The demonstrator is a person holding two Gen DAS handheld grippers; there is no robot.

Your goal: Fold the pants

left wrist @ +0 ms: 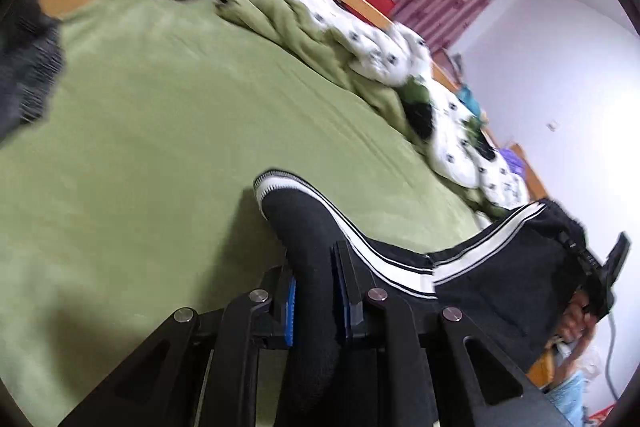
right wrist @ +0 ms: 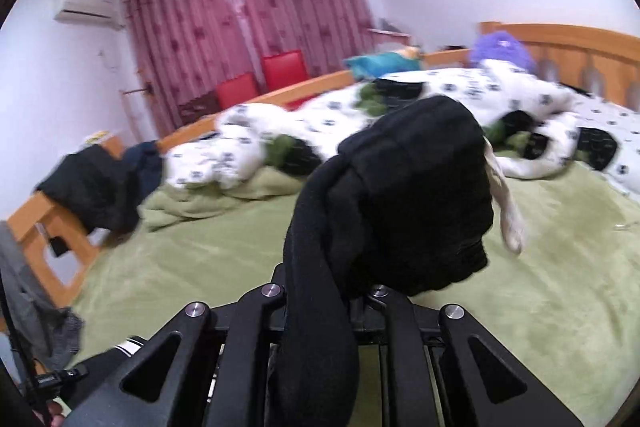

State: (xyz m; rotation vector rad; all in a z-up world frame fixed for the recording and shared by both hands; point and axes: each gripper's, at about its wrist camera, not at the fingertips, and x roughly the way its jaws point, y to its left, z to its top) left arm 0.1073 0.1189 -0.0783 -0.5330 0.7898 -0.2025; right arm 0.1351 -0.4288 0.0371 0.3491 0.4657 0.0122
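Jaws of the left gripper (left wrist: pixel 316 303) were clamped on a fold of the black pants (left wrist: pixel 500 267), the blue pads (left wrist: pixel 291 311) pressing the cloth from both sides. From that pinch the fabric rose and spread rightward, its white side stripes (left wrist: pixel 384 263) curving toward the far end, where a hand (left wrist: pixel 576 319) and the dark frame of the other tool showed at the picture's edge. Under the garment lay the green blanket (left wrist: pixel 160 147), with a rumpled white patterned duvet (left wrist: pixel 400 59) heaped along its far side.

Cloth likewise filled the right gripper (right wrist: pixel 354 297), which was clenched on a thick bunch of the same pants (right wrist: pixel 416 195); the dark mass bulged up over the fingers and hid the pads, and a pale drawstring or pocket lining (right wrist: pixel 508 211) dangled from it. Beyond it ran the wooden bed frame (right wrist: pixel 560 39), two red chairs (right wrist: pixel 280 71) and pink curtains (right wrist: pixel 248 3), with dark clothes (right wrist: pixel 100 183) piled at the bed's corner.

As for progress, the pants hung in the air between the two tools, off the blanket and bunched rather than flat. No crease or finished fold could be made out, so the task looked to be at its start: the garment was gripped at two points, and laying it out, smoothing it and making the folds all seemed left to do.
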